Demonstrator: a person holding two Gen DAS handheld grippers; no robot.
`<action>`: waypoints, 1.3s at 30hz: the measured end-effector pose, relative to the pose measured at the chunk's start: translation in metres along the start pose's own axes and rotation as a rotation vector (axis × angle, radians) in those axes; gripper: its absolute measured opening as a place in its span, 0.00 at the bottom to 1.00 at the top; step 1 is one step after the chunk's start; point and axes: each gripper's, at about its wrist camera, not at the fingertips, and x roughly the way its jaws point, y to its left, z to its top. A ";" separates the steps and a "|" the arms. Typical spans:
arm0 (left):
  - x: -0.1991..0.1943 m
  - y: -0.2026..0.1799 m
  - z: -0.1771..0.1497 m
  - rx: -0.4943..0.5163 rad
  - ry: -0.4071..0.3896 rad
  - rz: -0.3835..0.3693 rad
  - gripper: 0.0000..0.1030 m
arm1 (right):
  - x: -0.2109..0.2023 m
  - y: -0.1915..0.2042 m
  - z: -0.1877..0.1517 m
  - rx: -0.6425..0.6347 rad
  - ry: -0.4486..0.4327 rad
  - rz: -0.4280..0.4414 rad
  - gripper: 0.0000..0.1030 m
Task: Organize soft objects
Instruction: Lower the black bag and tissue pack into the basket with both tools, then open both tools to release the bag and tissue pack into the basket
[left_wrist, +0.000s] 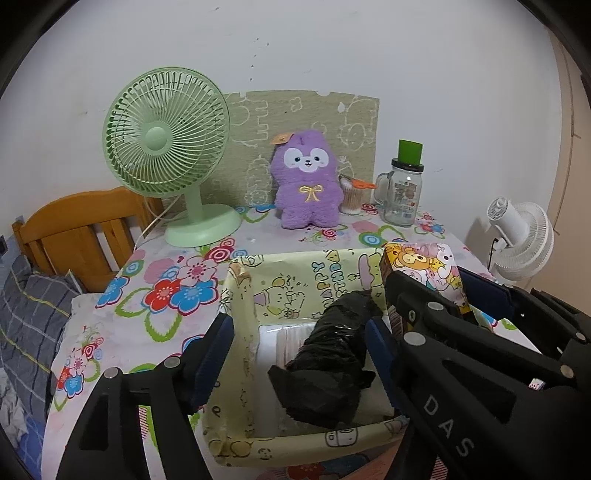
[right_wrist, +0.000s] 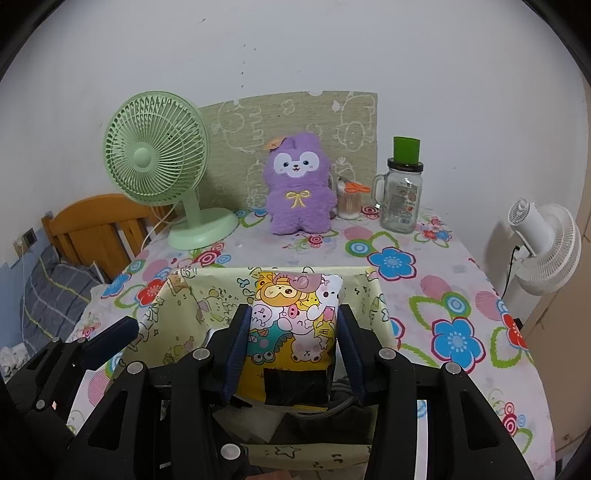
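Both claws hang over the paper-lined box (left_wrist: 240, 332). Between the spread fingers of the left claw (left_wrist: 299, 350), touching neither pad, lies a black bundle (left_wrist: 328, 362) in the box, its long axis running away from the claw toward the far wall. Just right of it, the right claw (right_wrist: 291, 343) grips a cartoon-printed packet (right_wrist: 295, 317) upright, long axis vertical, top edge above the fingers. Beyond the claws, a purple plush toy (left_wrist: 304, 184) stands against the wall.

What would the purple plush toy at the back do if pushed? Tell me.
The purple plush toy looks soft and light, so it would probably squash, then topple. It stands upright on small feet against the backboard, so a frontal push may just press it back.
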 end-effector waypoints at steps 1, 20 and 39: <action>0.001 0.000 0.000 0.000 0.002 0.002 0.74 | 0.001 0.000 0.000 0.001 0.000 0.000 0.48; 0.002 -0.004 -0.005 0.021 0.025 -0.017 0.85 | 0.007 0.001 -0.007 0.006 0.033 0.024 0.86; -0.043 -0.013 -0.009 0.032 -0.030 -0.017 0.87 | -0.042 0.000 -0.010 0.005 -0.015 0.004 0.87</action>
